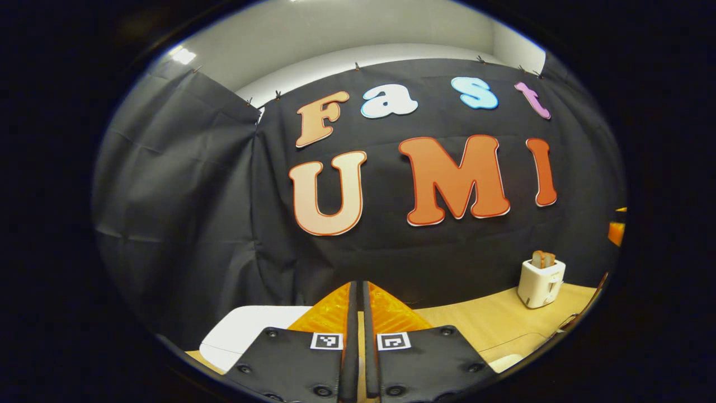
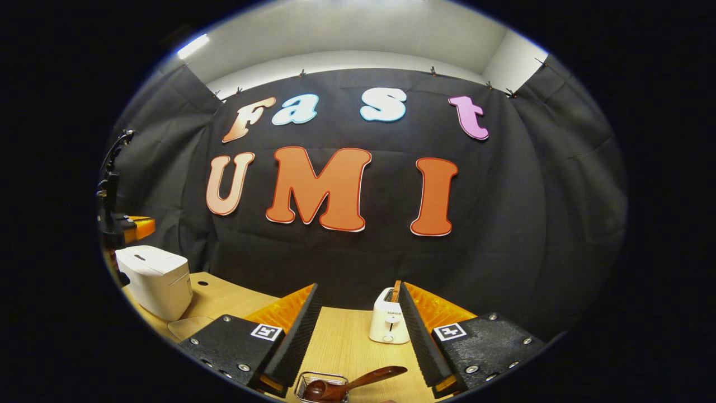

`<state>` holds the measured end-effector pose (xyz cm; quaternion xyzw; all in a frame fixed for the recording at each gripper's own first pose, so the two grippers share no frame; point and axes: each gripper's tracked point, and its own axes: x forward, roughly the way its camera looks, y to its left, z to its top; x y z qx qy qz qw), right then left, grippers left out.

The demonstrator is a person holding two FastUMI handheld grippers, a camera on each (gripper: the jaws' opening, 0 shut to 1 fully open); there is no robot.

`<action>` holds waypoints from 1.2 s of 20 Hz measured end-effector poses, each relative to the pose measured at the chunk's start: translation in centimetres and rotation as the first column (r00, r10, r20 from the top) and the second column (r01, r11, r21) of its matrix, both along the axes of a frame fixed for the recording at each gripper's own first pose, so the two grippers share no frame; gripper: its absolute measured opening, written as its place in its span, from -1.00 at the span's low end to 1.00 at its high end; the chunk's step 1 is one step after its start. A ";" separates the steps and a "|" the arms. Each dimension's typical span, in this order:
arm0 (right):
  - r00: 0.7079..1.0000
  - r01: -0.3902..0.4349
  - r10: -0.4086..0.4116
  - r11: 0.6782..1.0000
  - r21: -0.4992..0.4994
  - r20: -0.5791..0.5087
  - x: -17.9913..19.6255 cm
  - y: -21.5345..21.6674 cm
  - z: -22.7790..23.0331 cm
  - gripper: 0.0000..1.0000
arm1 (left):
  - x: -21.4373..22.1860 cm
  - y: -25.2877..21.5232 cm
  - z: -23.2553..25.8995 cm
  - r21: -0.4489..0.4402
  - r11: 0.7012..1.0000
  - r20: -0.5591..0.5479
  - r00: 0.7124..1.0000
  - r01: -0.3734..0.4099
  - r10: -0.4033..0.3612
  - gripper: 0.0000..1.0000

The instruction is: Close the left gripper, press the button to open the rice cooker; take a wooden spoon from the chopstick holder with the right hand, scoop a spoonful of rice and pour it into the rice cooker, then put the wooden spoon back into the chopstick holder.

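My left gripper point(image 1: 358, 296) is shut with nothing between its fingers and hovers over the white rice cooker point(image 1: 246, 333), just right of its top. In the right gripper view the rice cooker point(image 2: 159, 280) stands at the left with its lid down, and the left gripper point(image 2: 137, 226) hangs above it. My right gripper point(image 2: 356, 294) is open and holds nothing. Below it, at the near edge, a wire chopstick holder point(image 2: 305, 382) carries a dark wooden spoon point(image 2: 363, 379) whose handle points right.
A white toaster point(image 2: 387, 320) with bread in its slot stands on the wooden table point(image 2: 341, 341) beyond the right gripper's fingers, seen also as the toaster point(image 1: 540, 282) at the back right. A clear container point(image 2: 187, 327) lies in front of the rice cooker.
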<state>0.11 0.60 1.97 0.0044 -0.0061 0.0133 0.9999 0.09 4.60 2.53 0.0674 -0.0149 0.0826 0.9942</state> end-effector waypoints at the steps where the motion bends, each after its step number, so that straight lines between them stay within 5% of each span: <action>1: 1.000 0.001 -0.001 1.000 -0.005 -0.001 0.0 0.0 -0.1 0.66 | -0.1 0.3 -0.1 0.007 1.000 -0.025 1.000 -0.002 0.002 -0.93; 11: 1.000 0.019 -0.020 0.999 -0.047 -0.008 -0.1 -1.1 -0.6 0.67 | 1.3 9.1 0.4 -0.014 0.985 -0.167 0.972 -0.169 0.165 -0.92; 15: 0.999 0.025 -0.027 0.997 -0.072 -0.022 -0.2 -1.3 -1.5 0.66 | 1.4 10.9 -2.9 -0.142 0.974 -0.303 0.945 -0.175 0.125 -0.93; 24: 0.997 0.028 -0.031 0.998 -0.053 -0.072 -0.1 -1.7 -3.7 0.67 | -0.7 11.8 -11.4 -0.237 0.950 -0.509 0.859 -0.205 0.059 -0.92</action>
